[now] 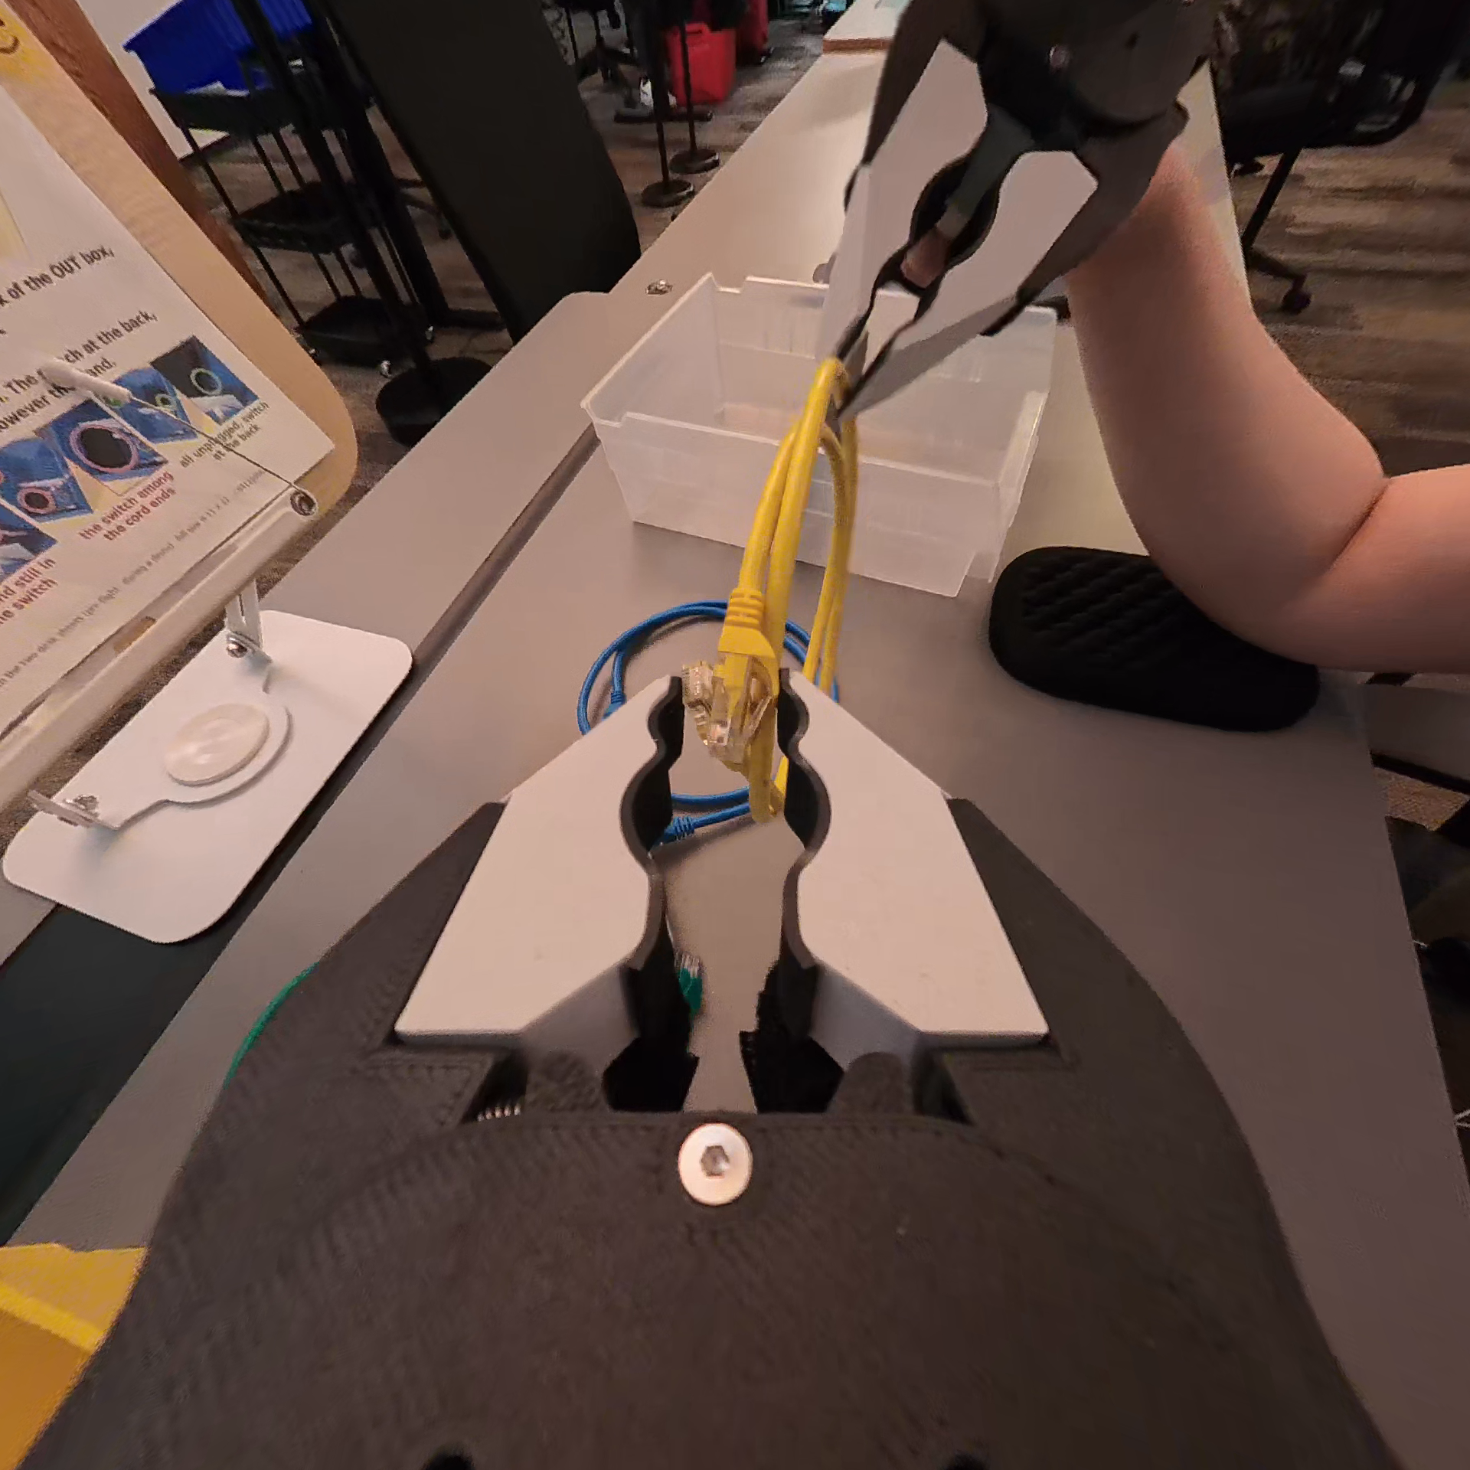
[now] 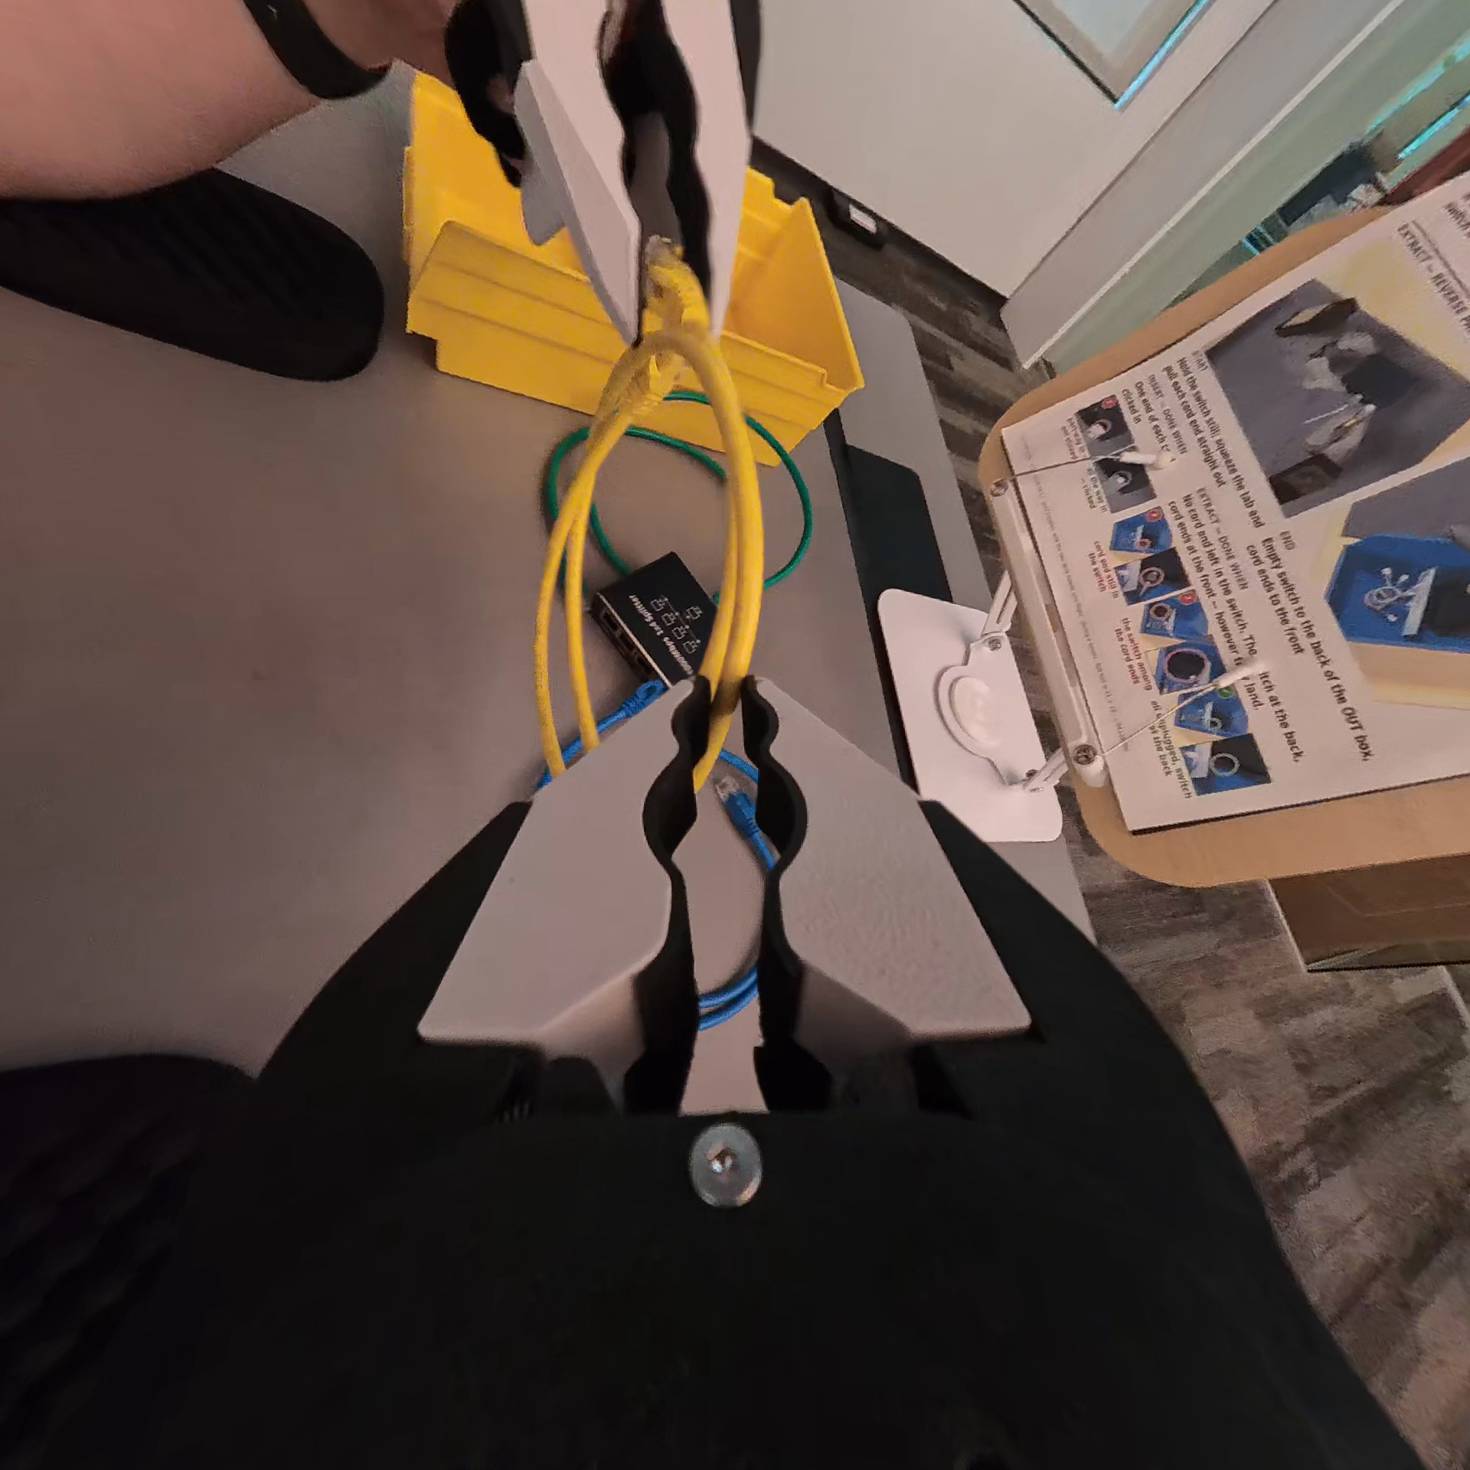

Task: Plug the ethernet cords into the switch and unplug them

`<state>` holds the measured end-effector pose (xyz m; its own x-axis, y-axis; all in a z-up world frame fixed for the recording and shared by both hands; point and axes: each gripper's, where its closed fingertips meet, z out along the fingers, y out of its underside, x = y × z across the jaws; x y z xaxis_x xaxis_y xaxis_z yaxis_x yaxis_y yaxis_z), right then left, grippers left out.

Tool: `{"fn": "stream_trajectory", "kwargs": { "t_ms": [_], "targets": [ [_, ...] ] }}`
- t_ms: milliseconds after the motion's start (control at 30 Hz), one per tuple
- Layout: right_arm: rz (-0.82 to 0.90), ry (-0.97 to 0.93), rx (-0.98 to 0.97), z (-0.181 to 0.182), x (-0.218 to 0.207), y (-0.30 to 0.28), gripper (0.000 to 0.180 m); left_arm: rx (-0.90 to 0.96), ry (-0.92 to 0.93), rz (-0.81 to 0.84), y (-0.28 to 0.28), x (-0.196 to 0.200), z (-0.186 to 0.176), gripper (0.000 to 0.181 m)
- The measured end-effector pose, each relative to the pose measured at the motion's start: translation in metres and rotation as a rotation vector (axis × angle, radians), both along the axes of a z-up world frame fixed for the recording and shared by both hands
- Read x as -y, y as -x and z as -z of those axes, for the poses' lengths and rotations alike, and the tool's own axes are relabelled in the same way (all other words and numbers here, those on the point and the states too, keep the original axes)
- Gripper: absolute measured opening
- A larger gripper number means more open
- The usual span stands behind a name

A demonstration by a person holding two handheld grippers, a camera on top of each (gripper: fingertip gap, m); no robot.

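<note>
A coiled yellow ethernet cord (image 1: 783, 493) hangs in the air between both grippers. My left gripper (image 1: 732, 684) is closed around its two plug ends; it also shows from above in the right wrist view (image 2: 676, 326). My right gripper (image 2: 724, 688) is shut on the cord's loop, and it shows high in the left wrist view (image 1: 847, 382). The black switch (image 2: 652, 616) lies on the grey table (image 1: 1034, 875) under the yellow cord (image 2: 557, 573), with nothing plugged in. A blue cord (image 2: 736, 1002) and a green cord (image 2: 787, 493) lie coiled beside it.
A clear plastic bin (image 1: 676, 445) stands beyond the cords and a yellow bin (image 2: 509, 318) on the opposite side. An instruction board (image 1: 119, 398) on a white stand (image 1: 199, 795) sits at the table edge. A black pad (image 1: 1145, 636) lies under a person's arm (image 1: 1273, 477). Across from one pair of fingers to the other is roughly 12 centimetres.
</note>
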<state>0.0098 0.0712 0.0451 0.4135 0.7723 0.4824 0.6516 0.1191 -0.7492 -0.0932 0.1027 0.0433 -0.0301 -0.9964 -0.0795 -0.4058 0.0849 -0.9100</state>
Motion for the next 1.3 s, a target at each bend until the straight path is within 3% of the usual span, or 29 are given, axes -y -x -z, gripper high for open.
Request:
{"fn": "stream_trajectory", "kwargs": {
  "t_ms": [300,600,700,867,1067,1300],
  "targets": [
    [0.006,-0.103,-0.131,-0.040,0.000,0.016,0.005,-0.031,-0.023,0.009,-0.009,-0.003,0.017,0.023],
    [0.013,-0.111,-0.127,-0.041,0.000,0.018,0.005,-0.006,-0.029,0.037,-0.015,0.001,0.020,0.028],
    [0.005,-0.113,-0.127,-0.042,0.002,0.020,0.005,-0.001,-0.059,0.051,-0.016,0.004,0.020,0.019],
    [0.009,-0.096,-0.108,-0.037,0.001,0.016,0.005,0.008,-0.110,0.041,-0.015,0.002,0.017,0.014],
    [-0.016,-0.075,-0.073,-0.027,0.005,0.010,0.005,0.076,-0.009,0.065,-0.008,0.005,0.001,0.013],
    [-0.212,0.082,0.024,0.007,0.035,0.033,0.006,0.112,0.069,0.061,0.006,0.000,-0.014,0.013]
  ]
}}
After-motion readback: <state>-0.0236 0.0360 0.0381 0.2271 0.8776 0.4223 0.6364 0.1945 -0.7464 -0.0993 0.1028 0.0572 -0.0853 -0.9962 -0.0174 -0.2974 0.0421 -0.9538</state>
